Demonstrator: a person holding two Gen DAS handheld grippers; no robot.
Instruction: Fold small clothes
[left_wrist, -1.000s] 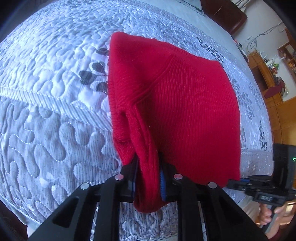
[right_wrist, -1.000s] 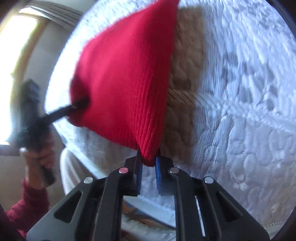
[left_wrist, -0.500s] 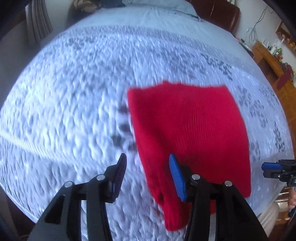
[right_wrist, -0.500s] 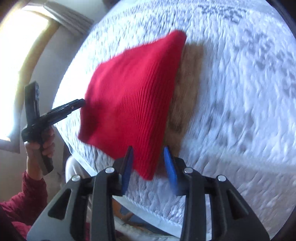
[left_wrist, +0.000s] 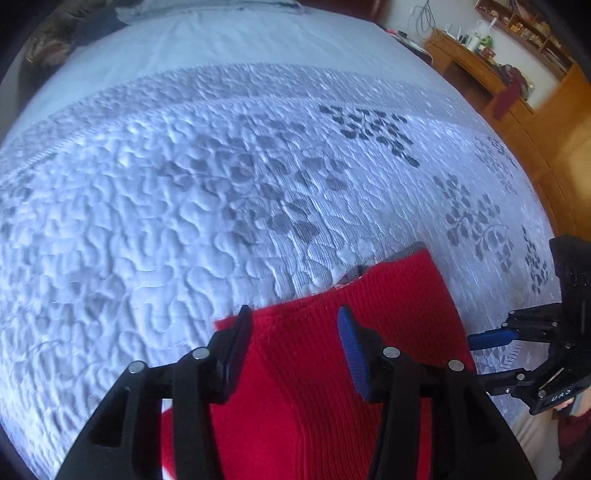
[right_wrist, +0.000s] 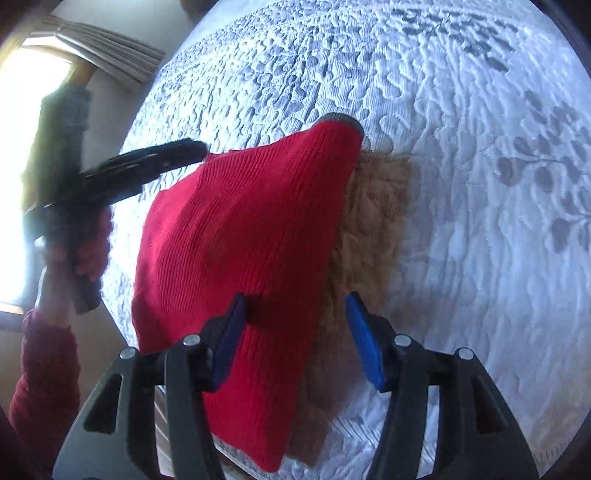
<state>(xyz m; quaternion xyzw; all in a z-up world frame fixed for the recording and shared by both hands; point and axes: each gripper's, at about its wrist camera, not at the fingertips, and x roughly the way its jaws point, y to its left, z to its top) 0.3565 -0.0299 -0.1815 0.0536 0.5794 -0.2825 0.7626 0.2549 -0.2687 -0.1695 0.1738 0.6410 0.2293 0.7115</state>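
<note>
A: Since the red knit garment (right_wrist: 236, 236) lay flat near the bed (left_wrist: 184, 206) edge, which step was it?

B: Release after a fold, prob. Left hand-held gripper (left_wrist: 293, 339) released, empty; right hand-held gripper (right_wrist: 295, 336) opening, pads off cloth.

A: Next?

B: Regrasp an edge w/ both, fold again.

A second ago both grippers pinched the red garment (left_wrist: 369, 332) above the quilt (left_wrist: 147, 221). Now it lies released and folded. The left gripper (left_wrist: 291, 343) stands parted; the right gripper's (right_wrist: 295, 332) jaws are opening, touching nothing.
</note>
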